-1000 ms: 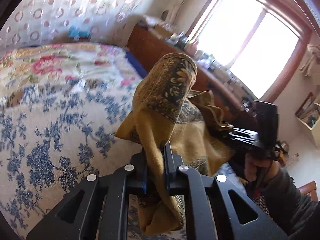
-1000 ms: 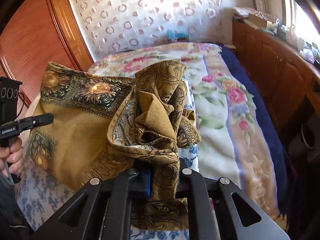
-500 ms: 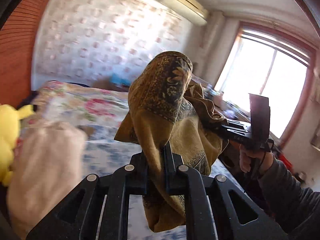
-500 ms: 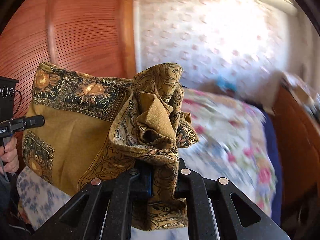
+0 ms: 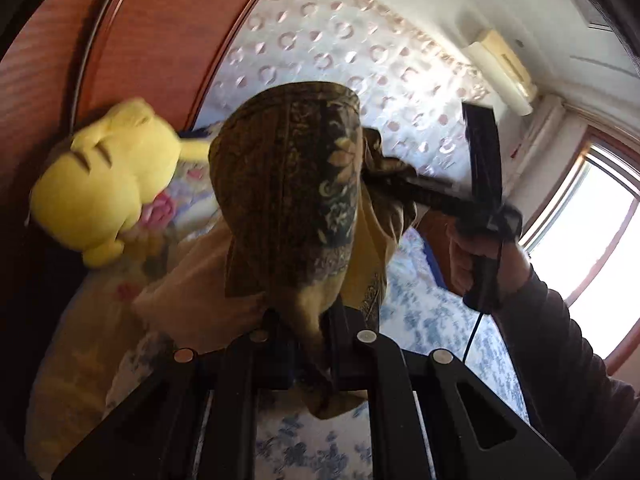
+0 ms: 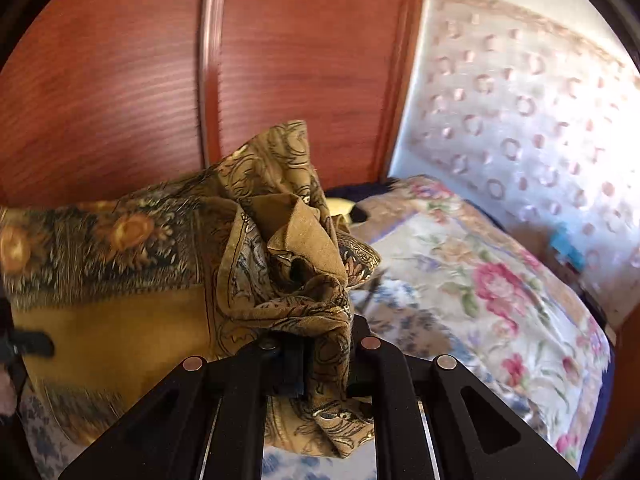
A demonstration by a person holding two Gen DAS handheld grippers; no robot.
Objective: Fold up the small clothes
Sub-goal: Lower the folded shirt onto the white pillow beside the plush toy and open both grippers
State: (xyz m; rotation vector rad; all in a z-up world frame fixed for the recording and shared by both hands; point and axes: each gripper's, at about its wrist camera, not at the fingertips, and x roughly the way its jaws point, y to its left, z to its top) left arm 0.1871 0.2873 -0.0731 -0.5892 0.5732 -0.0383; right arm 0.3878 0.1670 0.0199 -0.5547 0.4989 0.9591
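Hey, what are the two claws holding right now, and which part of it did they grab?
Both hold the same mustard patterned scarf. The left claw pinches a bunched bit of its patterned border; the right claw pinches another crumpled bunch of it, so the cloth hangs between them above the bed.

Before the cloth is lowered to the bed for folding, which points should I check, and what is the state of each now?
1. Left tongs shut on the mustard-yellow patterned cloth: ok.
2. Right tongs shut on the same cloth: ok.
3. Cloth spread flat between both tongs: not ok, bunched at each grip.
4. Floral bedspread below: ok.
5. Yellow plush toy clear of the landing spot: cannot tell.
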